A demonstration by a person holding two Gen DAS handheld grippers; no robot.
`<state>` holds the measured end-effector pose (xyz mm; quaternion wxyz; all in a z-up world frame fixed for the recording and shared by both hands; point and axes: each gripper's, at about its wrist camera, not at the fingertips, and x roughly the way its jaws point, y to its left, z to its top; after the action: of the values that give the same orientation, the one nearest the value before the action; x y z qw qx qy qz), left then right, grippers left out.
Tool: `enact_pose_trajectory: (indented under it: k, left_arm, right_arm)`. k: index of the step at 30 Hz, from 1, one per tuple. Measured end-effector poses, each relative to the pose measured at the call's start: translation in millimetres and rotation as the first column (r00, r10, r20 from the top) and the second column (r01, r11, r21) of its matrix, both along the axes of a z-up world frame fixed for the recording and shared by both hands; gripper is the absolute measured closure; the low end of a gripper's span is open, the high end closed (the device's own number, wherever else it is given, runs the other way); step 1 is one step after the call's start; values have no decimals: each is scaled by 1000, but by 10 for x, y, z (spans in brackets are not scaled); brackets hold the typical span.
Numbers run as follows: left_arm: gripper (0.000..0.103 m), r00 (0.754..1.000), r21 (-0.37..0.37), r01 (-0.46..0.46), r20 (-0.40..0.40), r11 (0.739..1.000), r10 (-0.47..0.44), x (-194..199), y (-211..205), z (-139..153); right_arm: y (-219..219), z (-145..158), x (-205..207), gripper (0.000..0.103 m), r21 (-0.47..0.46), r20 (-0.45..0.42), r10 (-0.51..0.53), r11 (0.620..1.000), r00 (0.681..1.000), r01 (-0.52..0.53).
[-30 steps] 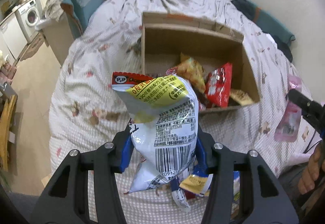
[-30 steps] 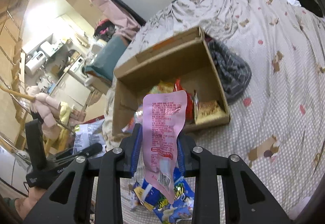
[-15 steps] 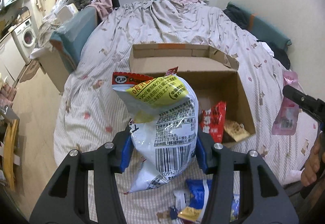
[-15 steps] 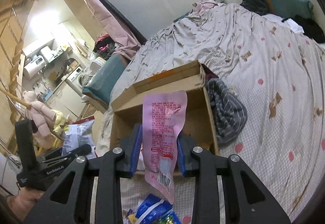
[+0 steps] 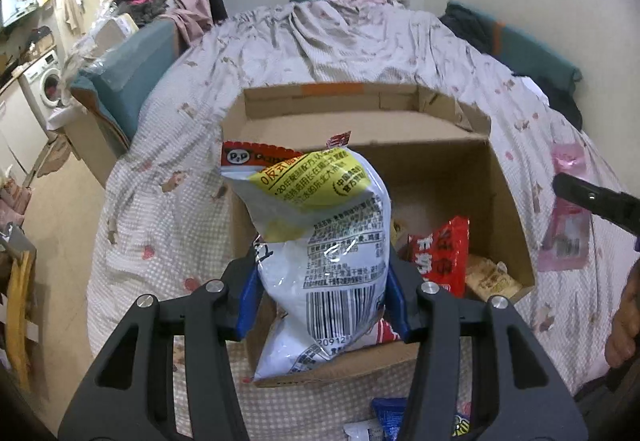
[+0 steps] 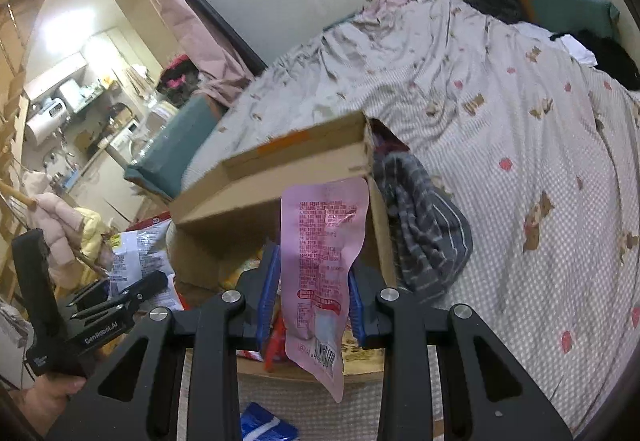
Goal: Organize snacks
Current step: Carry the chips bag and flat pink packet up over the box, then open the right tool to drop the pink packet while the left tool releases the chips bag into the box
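1. Snacks are clamped in both my tools: my left gripper (image 5: pixel 322 293) pinches a white chip bag (image 5: pixel 320 253) by its lower half, and my right gripper (image 6: pixel 310 293) is closed tight on a thin pink pouch (image 6: pixel 322 261).
2. Both packs hang in the lower middle of their frames, over the near edge of the open cardboard box (image 5: pixel 508 209) on the bed.
3. To do this drop well, I judge each pack should clear the near wall before I let go, and the chip bag, being puffy, should go to the emptier left side of the box.
4. A red packet (image 5: pixel 440 249) and a tan snack pack (image 5: pixel 492 277) already lie at the box's right; I would not pile onto them.
5. More packets, among them a blue packet (image 6: pixel 260 425), wait on the checked bedspread (image 5: pixel 160 221) at the bottom edge.
6. A striped grey cloth (image 6: pixel 424 233) lies against the box's right side, outside it.
7. The folded-out far flap is no obstacle; the near wall is the only snag.
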<state>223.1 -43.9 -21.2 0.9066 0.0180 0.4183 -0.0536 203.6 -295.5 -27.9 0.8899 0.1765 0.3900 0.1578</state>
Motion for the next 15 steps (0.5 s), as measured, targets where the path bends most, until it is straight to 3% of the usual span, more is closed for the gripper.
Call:
enact_pose_trajectory:
  k: [15]
  left_arm:
    - [55,999,14,-33,-18,999,33,70,14,-109]
  right_arm:
    - [250,-316,173,70,-70,-74,32,997,997,-37]
